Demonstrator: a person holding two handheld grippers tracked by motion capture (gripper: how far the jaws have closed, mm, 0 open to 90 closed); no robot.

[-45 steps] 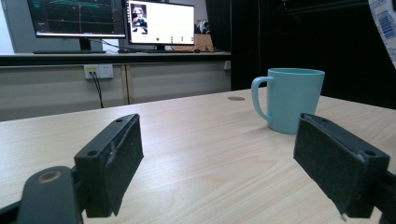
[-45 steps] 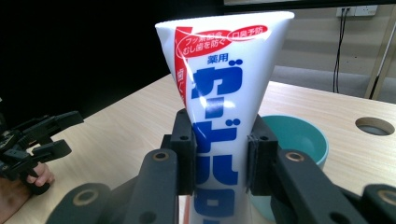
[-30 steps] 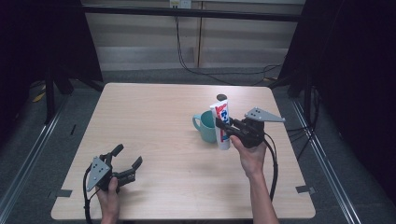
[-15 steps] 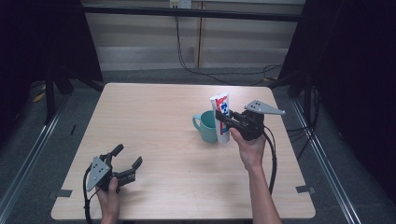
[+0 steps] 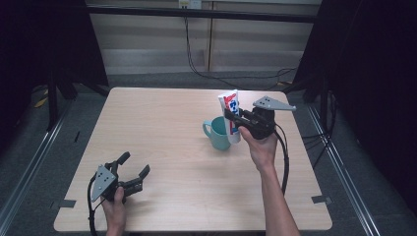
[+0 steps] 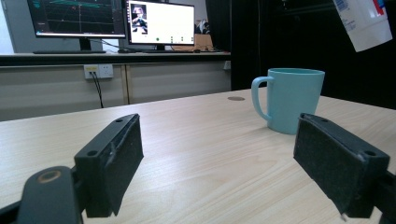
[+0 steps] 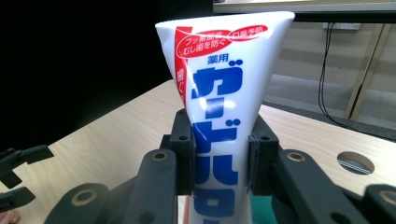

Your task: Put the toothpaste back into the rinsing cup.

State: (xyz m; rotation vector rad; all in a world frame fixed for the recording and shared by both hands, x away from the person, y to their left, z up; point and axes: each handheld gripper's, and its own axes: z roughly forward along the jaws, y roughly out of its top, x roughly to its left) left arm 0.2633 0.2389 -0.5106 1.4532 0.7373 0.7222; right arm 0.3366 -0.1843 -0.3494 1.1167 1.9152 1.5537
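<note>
The right gripper (image 5: 235, 121) clamps a toothpaste tube (image 7: 219, 112) between its pads — upright, just above the teal mug (image 5: 219, 132). The left gripper (image 5: 134, 173) rests near the table's (image 5: 162, 113) front edge — jaws spread wide, holding nothing.

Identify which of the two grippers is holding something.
The right gripper: its jaws clamp a white toothpaste tube beside the teal mug. The left gripper sits open, holding nothing.
</note>
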